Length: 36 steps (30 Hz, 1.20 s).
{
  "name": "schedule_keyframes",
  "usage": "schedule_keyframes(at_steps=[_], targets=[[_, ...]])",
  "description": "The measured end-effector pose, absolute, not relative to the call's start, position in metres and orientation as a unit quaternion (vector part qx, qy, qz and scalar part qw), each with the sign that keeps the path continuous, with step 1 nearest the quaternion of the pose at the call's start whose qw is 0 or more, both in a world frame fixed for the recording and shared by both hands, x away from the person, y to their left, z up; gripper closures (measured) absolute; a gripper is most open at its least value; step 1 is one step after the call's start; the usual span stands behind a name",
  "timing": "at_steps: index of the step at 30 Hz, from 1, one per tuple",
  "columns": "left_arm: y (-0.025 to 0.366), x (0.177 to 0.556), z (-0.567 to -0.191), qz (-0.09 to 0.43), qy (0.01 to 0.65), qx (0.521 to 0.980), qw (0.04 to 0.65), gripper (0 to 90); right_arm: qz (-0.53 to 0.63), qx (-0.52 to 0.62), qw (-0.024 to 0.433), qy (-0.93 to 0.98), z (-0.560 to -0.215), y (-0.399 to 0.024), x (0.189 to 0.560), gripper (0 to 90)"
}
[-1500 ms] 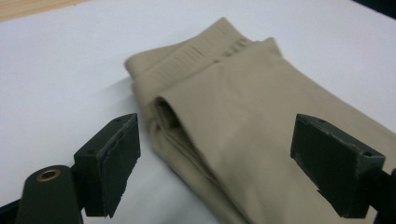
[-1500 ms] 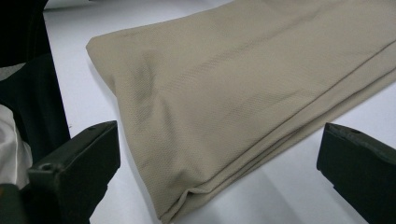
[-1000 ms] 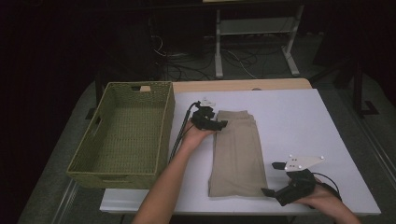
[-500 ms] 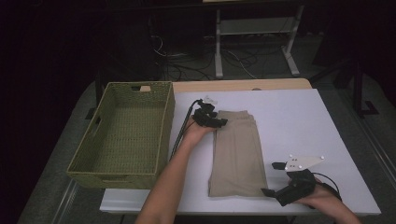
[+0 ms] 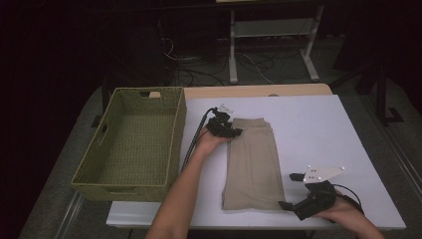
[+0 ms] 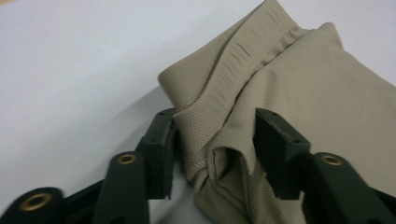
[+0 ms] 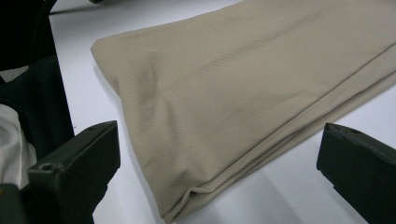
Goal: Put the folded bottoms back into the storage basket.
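Little has changed over the last second: the left gripper stays with jaws narrowed on the folded trousers' waistband at 12 o'clock mid-desk, while the right gripper waits wide-jawed at their 5 o'clock corner, so lifting seems imminent.

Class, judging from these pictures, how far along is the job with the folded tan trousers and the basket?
Done: the tan trousers lie folded on the white table. In hand: the left gripper has waistband fabric bunched between its jaws; the right gripper is open at the opposite end. Probably left: moving them into the empty wicker basket.
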<state>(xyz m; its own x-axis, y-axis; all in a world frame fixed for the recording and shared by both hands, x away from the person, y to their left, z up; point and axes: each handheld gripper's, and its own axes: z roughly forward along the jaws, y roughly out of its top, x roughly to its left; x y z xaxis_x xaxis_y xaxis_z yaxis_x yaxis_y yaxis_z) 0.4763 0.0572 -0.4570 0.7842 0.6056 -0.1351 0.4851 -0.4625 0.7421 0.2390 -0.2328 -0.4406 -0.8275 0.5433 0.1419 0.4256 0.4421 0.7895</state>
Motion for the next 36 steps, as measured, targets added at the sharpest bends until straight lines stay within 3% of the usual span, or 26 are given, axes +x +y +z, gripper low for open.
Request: schedule_keyframes(at_steps=[7,15,22,36], targets=[[0.056,0.476,-0.458,0.062,0.311,0.854,0.413,67.4,0.443,0.285,0.065,0.847,-0.441,-0.232,0.239,0.0],[0.058,0.477,-0.459,0.044,0.319,0.847,0.422,76.7,0.442,0.285,0.065,0.848,-0.441,-0.232,0.239,0.0],[0.060,0.478,-0.458,0.035,0.332,0.841,0.426,79.8,0.444,0.290,0.063,0.846,-0.441,-0.233,0.237,0.0],[0.060,0.473,-0.447,0.070,0.341,0.839,0.419,80.2,0.414,0.306,0.046,0.856,-0.442,-0.228,0.221,15.1]])
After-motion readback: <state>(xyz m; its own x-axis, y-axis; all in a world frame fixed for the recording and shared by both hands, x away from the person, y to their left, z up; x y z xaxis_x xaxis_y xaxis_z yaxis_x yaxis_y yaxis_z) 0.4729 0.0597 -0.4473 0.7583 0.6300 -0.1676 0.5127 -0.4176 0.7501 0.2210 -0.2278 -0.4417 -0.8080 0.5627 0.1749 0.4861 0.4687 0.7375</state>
